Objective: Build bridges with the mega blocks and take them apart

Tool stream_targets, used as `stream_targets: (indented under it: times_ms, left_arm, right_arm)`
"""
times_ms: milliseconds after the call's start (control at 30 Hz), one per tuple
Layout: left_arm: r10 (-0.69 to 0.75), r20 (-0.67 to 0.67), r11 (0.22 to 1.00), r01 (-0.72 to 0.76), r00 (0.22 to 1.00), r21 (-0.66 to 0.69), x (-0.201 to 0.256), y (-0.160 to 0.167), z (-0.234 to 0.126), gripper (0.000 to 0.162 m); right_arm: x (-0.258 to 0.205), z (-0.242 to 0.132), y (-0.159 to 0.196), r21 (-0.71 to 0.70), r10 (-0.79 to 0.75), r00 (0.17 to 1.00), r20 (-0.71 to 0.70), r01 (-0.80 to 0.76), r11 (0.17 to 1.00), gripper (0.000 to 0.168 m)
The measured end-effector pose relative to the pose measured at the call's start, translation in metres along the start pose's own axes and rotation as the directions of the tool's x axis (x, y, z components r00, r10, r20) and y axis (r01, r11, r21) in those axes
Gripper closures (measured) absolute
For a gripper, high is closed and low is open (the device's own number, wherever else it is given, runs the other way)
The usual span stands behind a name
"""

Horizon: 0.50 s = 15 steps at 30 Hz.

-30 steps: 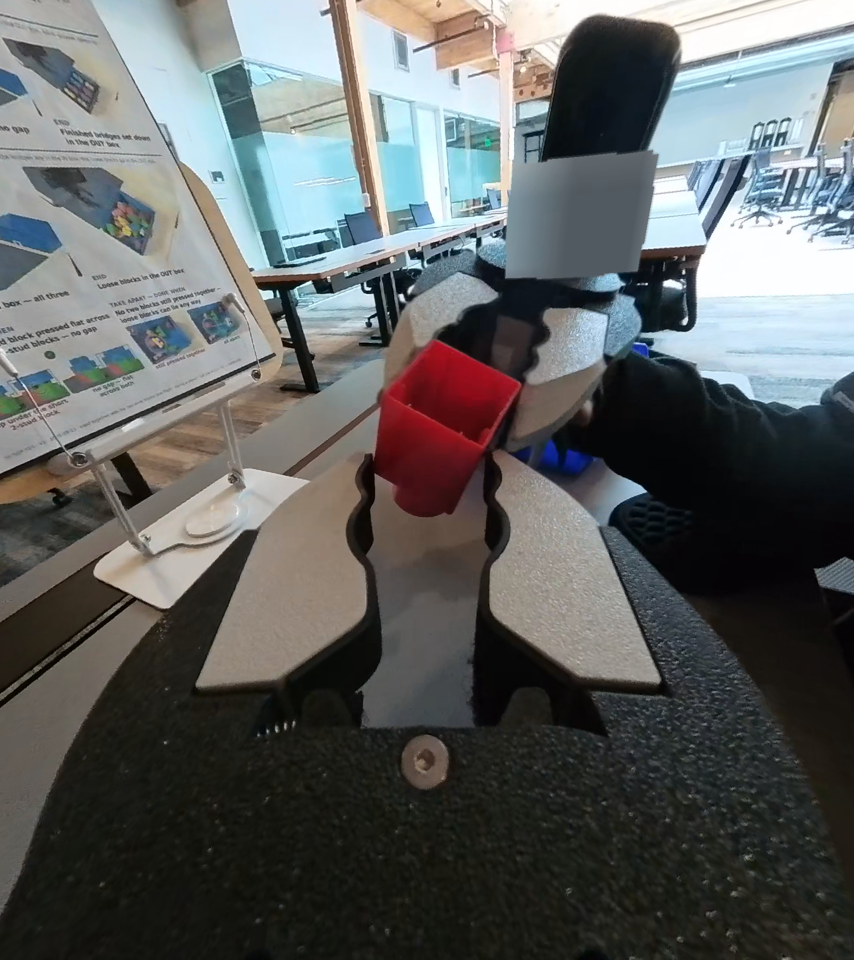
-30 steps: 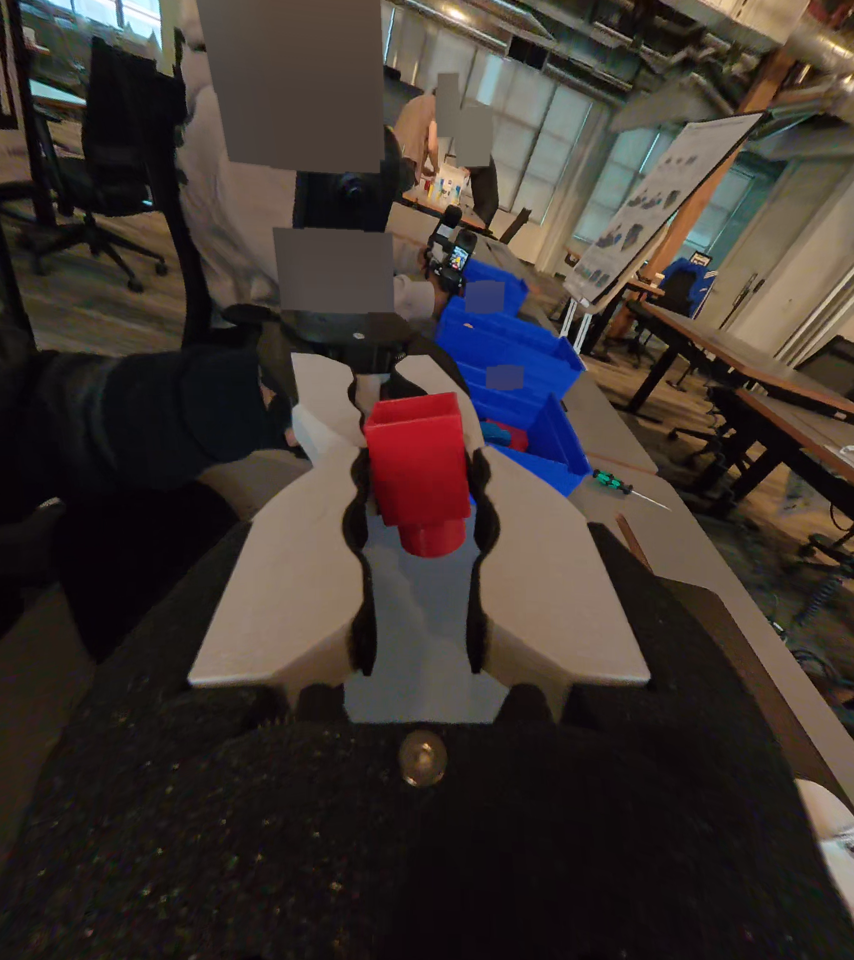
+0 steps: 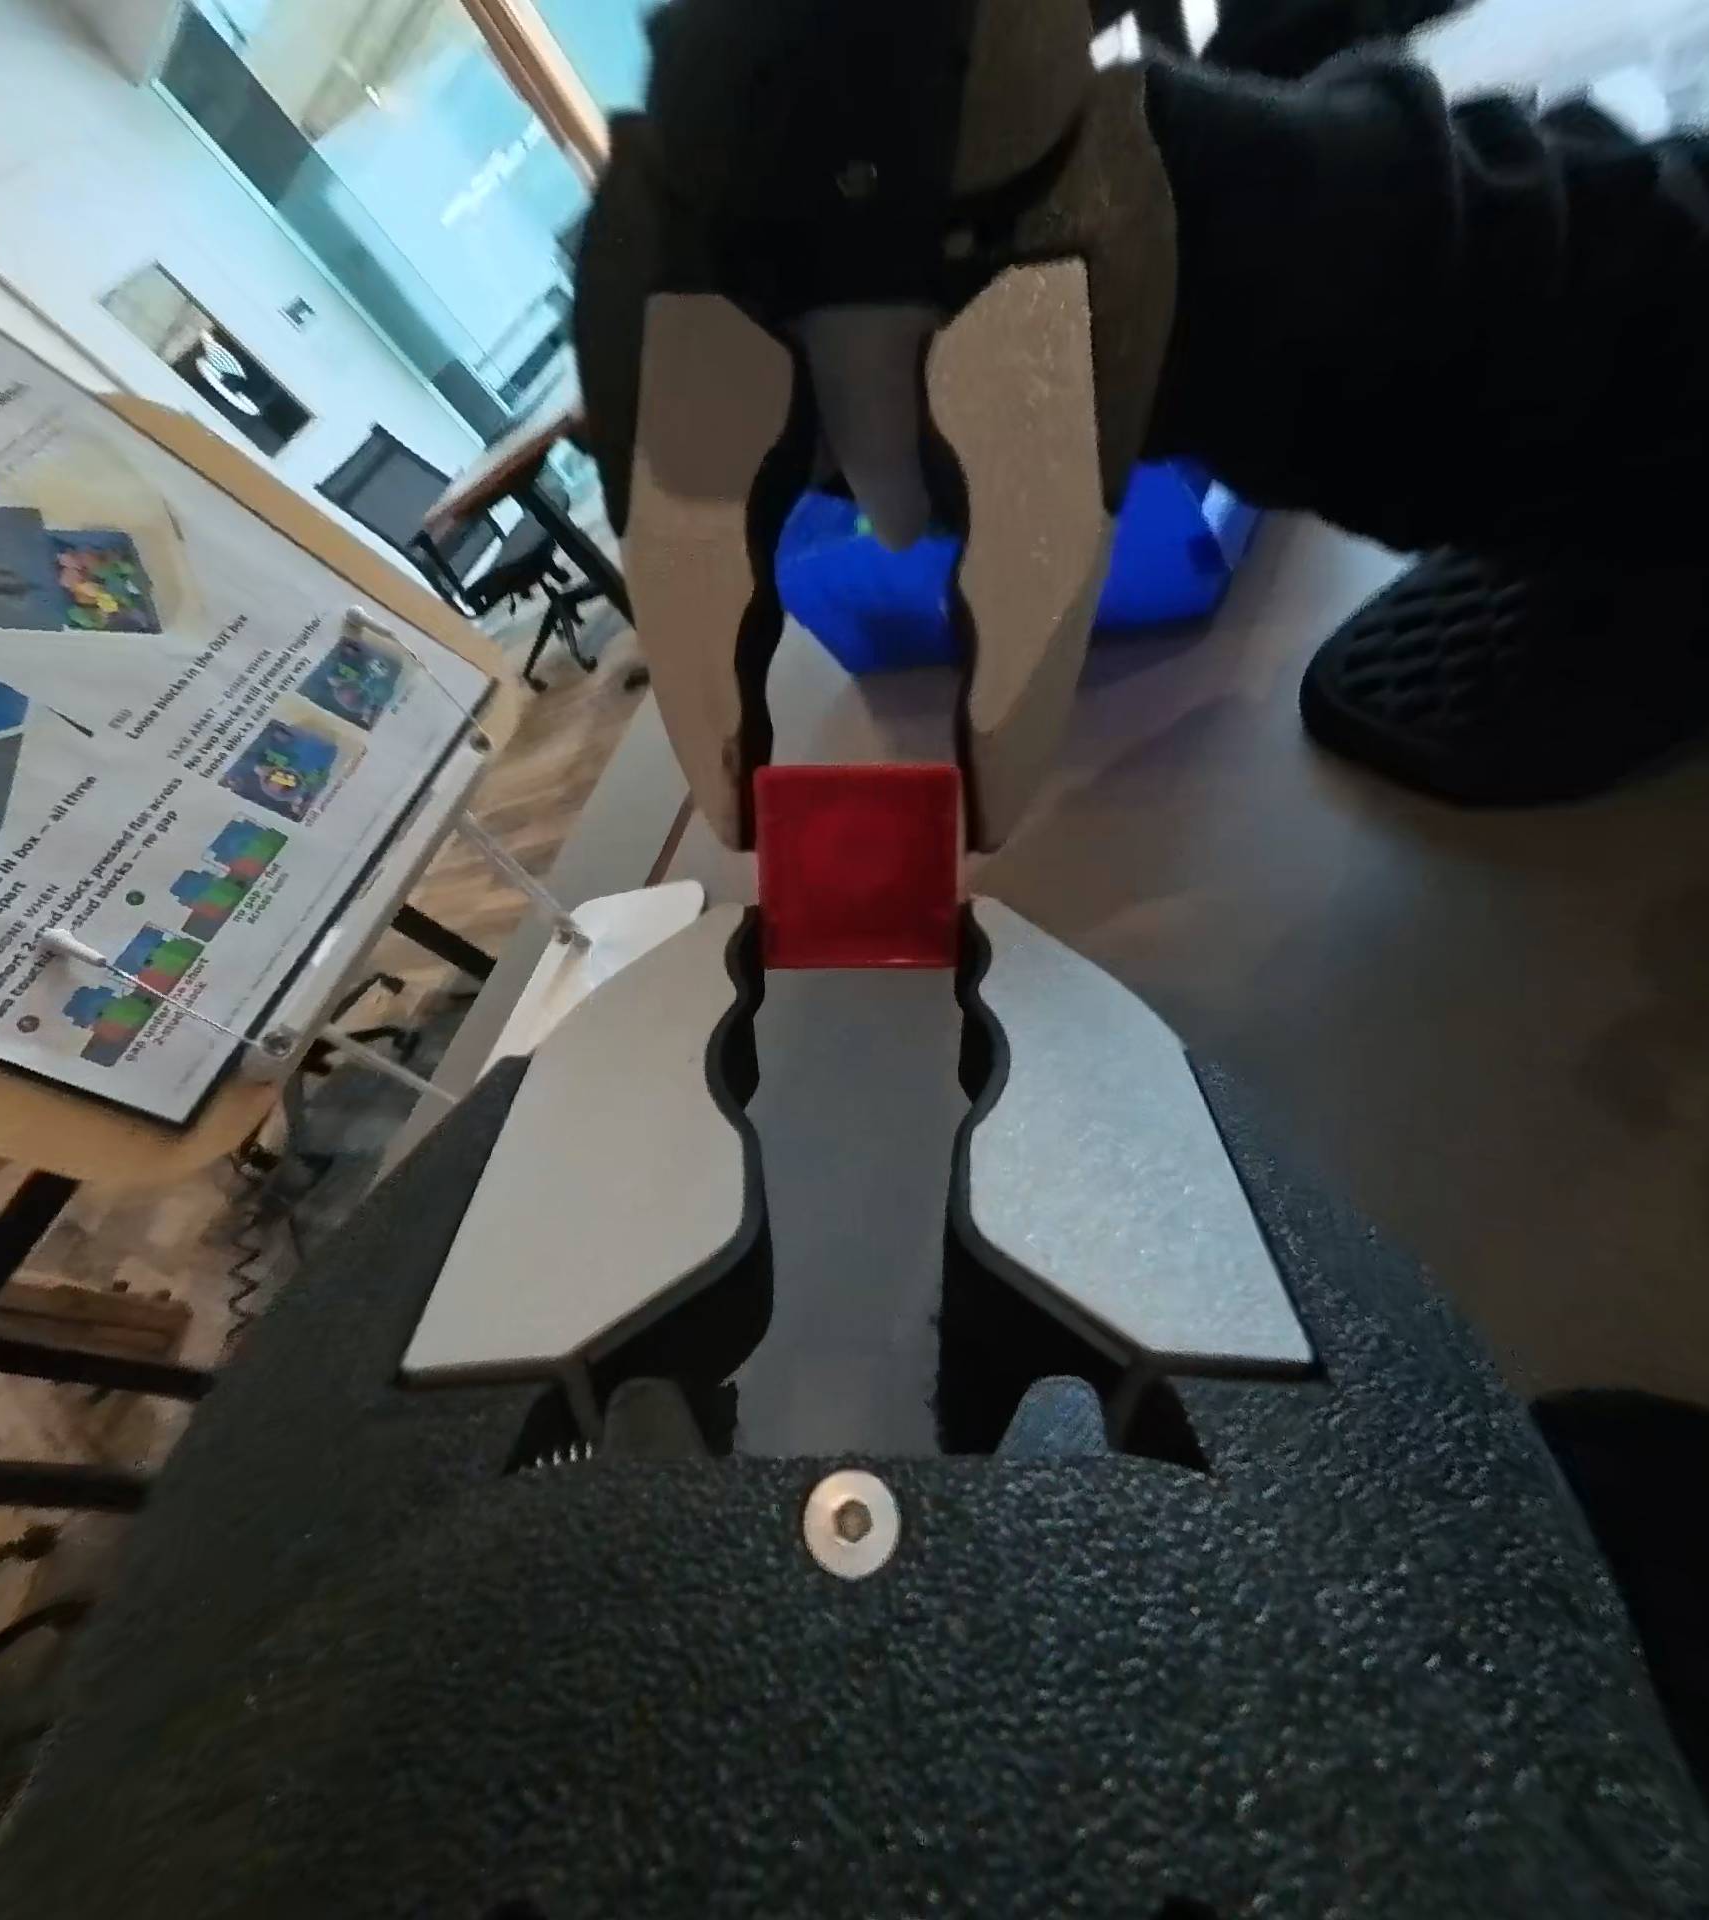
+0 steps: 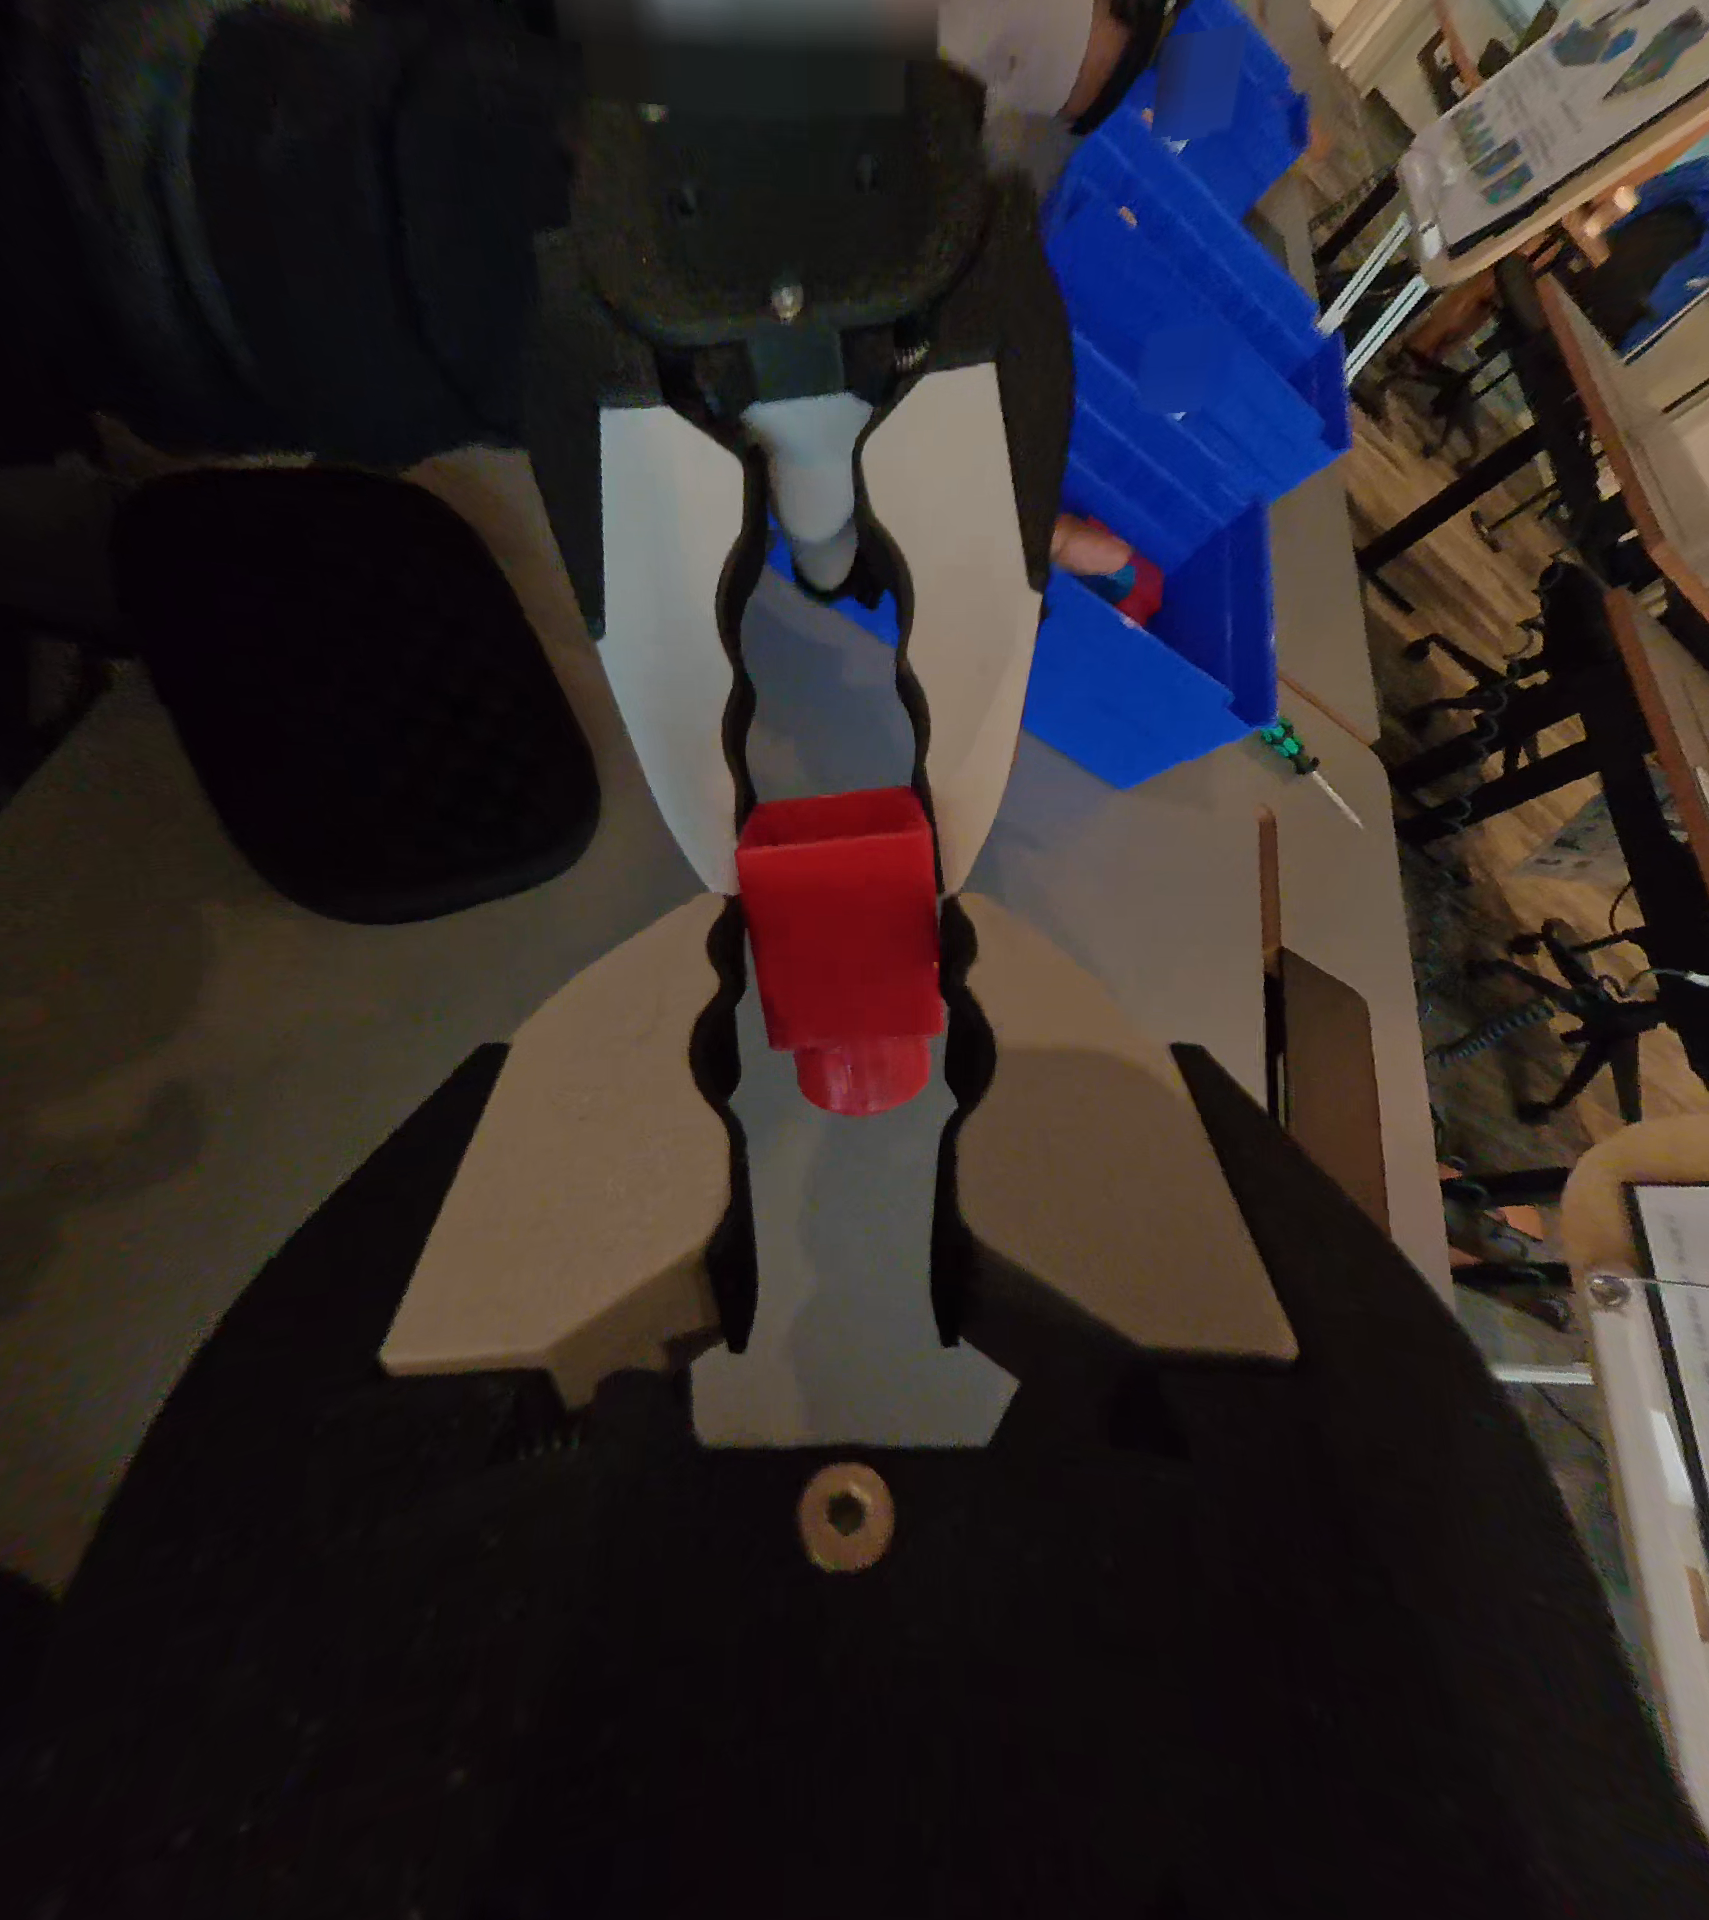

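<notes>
Grey tabletop (image 3: 1452, 987) w/ blue bins (image 4: 1193, 343) at 1 o'clock. L gripper (image 3: 855, 914) & R gripper (image 4: 839, 914) meet tip-to-tip, both jaws narrow, clamping red block (image 4: 834, 914).

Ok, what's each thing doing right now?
Left tool, shut on the red block.
Right tool, shut on the red block from the opposite end.
Red block, held between both tools, stud toward the right tool.
Blue bin, open-topped, something red inside.
Screwdriver, lying on the table.
</notes>
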<state>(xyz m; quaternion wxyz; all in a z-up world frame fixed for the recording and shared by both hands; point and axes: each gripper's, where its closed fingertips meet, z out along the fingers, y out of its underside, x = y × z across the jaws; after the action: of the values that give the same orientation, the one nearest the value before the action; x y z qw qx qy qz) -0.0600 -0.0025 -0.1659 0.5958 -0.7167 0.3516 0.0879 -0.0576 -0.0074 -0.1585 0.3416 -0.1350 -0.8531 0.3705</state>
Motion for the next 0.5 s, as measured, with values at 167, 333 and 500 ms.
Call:
stream_targets:
  times_ms: [167, 333, 500]
  left_arm:
    - [-0.195, 0.021, 0.934, 0.179, 0.981, 0.308, -0.019, -0.034, -0.021, 0.127]
    - [-0.308, -0.060, 0.820, 0.297, 0.950, 0.489, -0.026, -0.057, -0.038, 0.127]
    - [-0.309, -0.056, 0.824, 0.297, 0.949, 0.482, -0.024, -0.055, -0.033, 0.127]
  right_arm:
    - [0.017, -0.015, -0.015, 0.196, 0.088, 0.995, -0.036, -0.080, 0.977, 0.107]
    - [0.024, -0.029, -0.045, 0.502, 0.182, 0.981, 0.066, -0.190, 0.844, 0.115]
    - [0.021, -0.024, -0.053, 0.560, 0.212, 0.968, 0.138, -0.253, 0.789, 0.125]
